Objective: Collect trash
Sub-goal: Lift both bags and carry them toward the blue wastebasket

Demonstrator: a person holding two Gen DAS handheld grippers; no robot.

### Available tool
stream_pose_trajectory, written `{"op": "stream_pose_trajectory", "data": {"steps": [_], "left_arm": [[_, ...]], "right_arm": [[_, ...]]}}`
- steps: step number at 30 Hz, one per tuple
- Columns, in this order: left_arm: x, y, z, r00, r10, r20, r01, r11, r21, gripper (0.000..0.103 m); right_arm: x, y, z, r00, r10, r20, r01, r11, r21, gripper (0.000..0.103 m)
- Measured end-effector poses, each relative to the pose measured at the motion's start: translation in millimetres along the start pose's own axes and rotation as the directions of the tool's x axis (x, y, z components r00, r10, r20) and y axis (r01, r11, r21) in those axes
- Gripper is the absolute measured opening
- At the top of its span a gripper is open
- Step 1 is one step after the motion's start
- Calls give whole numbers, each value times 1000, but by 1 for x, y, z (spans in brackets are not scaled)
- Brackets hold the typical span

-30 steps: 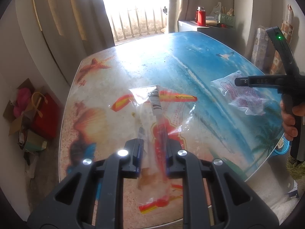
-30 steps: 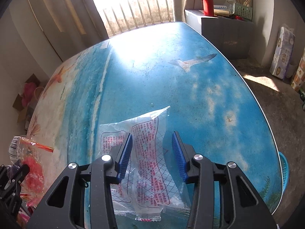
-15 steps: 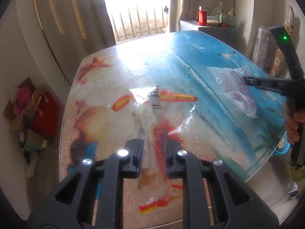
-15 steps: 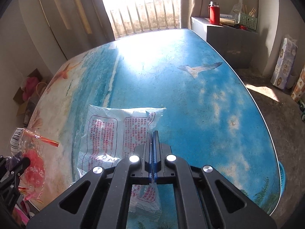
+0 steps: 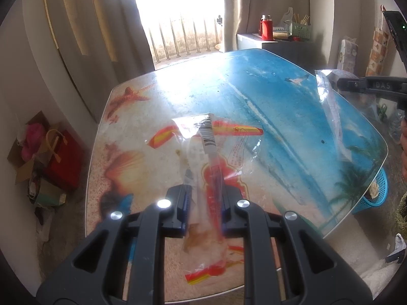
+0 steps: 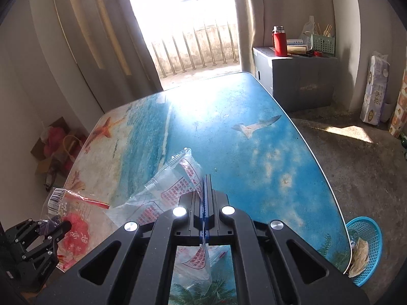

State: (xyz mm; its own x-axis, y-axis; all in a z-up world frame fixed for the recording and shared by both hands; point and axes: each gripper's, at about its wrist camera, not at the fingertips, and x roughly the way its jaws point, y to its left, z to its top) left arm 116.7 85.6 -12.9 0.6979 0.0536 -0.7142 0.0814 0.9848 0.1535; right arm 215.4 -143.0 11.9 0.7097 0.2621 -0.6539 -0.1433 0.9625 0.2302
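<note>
A clear wrapper with red and yellow print (image 5: pixel 216 152) lies on the beach-print table (image 5: pixel 254 89). My left gripper (image 5: pixel 203 198) has its jaws a hand's width apart around the wrapper's near end, not closed on it. My right gripper (image 6: pixel 205 203) is shut on a clear bag with red print (image 6: pixel 175 190) and holds it lifted above the table. That bag also shows hanging at the right of the left wrist view (image 5: pixel 330 106). The red wrapper and left gripper show at the lower left of the right wrist view (image 6: pixel 73 226).
A blue trash basket (image 6: pixel 366 244) stands on the floor by the table's near right corner; it also shows in the left wrist view (image 5: pixel 376 193). A grey cabinet (image 6: pixel 300 81) with a red flask stands behind the table. Bags and boxes (image 5: pixel 48 157) lie on the floor at the left.
My right gripper closed on the clear bag and lifted it off the table. My left gripper stayed around the red wrapper, jaws still apart.
</note>
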Motion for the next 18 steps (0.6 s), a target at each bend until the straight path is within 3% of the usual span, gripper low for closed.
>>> {"op": "stream_pose_trajectory", "data": {"steps": [18], "left_arm": [[-50, -35, 12, 993, 38, 116, -48, 995, 85, 16]], "right_arm": [[-91, -38, 0, 984, -4, 176, -10, 997, 79, 1]]}}
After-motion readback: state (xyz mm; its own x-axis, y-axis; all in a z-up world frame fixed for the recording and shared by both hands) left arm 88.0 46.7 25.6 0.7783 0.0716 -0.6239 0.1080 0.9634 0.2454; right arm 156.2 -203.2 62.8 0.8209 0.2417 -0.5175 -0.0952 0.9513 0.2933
